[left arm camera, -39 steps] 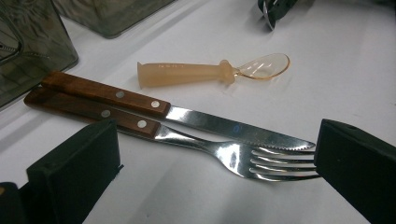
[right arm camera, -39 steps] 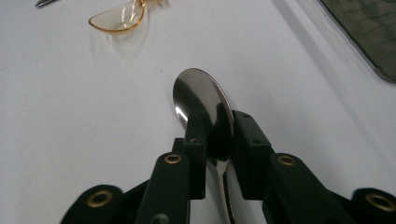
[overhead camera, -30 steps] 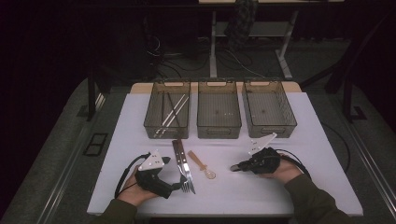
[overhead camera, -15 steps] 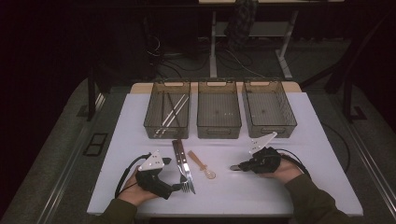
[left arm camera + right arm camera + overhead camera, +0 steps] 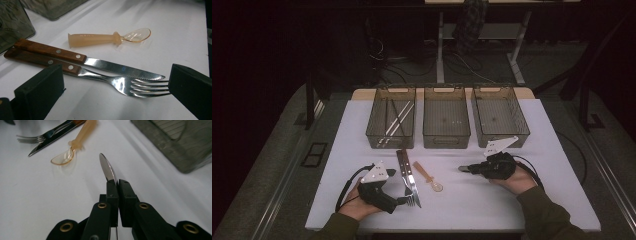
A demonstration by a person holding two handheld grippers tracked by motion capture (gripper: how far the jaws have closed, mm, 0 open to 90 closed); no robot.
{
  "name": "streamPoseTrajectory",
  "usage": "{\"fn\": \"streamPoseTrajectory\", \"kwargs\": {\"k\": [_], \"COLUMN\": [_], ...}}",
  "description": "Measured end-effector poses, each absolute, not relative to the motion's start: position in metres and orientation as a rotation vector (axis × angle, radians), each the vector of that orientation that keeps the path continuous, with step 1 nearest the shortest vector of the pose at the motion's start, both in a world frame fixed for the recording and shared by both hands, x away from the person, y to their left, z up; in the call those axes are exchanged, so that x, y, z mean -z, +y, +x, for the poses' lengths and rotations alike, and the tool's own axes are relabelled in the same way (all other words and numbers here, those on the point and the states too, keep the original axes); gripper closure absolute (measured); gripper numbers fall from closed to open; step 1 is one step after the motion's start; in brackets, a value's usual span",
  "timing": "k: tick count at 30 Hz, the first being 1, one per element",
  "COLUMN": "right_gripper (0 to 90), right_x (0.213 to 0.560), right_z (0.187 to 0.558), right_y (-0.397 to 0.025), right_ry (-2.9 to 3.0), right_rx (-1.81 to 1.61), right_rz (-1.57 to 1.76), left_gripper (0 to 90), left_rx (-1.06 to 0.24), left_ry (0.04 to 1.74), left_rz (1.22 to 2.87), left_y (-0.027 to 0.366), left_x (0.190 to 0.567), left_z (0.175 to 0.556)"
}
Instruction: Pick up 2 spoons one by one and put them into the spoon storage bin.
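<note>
A fork [image 5: 412, 197] and a steak knife [image 5: 403, 161], both with wooden handles, lie side by side on the white table, and an amber plastic spoon [image 5: 428, 176] lies just right of them. My left gripper [image 5: 402, 201] is open and low at the fork's tines. In the left gripper view its jaws stand wide on either side of the fork [image 5: 120, 83], with the knife [image 5: 120, 68] and spoon [image 5: 100, 39] beyond. My right gripper [image 5: 468, 169] is shut on a flat metal utensil [image 5: 106, 167], whose rounded end sticks out past the jaws [image 5: 117, 188].
Three dark mesh bins stand in a row at the back. The left bin [image 5: 372, 122] holds long metal utensils [image 5: 394, 122]; the middle bin [image 5: 446, 141] and the right bin [image 5: 524, 129] look bare. A bin corner [image 5: 180, 147] lies close ahead on the right in the right gripper view.
</note>
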State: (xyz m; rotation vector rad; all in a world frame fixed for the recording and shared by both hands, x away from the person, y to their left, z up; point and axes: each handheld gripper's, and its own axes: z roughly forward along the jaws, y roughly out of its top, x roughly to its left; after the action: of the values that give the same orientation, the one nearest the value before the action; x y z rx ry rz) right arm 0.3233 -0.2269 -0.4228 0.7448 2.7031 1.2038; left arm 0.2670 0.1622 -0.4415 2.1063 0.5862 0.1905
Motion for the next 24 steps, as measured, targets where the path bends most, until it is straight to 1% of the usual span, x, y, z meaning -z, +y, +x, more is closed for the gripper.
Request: {"fn": "streamPoseTrajectory", "kwargs": {"k": [9,24], "right_gripper": [86.7,86.6], "right_x": [0.415,0.394], "right_z": [0.326,0.335], "right_y": [-0.235,-0.233], "right_ry": [2.551,2.370], "right_rx": [-1.284,-1.365], "right_rz": [0.848,0.945], "left_gripper": [0.0,0.0], "left_rx": [-0.192,-0.195], "left_ry": [0.586,0.588], "left_rz": [2.108,2.112], "left_y": [0.162,0.161], "left_x": [0.442,0.441], "left_z": [0.267,0.267]}}
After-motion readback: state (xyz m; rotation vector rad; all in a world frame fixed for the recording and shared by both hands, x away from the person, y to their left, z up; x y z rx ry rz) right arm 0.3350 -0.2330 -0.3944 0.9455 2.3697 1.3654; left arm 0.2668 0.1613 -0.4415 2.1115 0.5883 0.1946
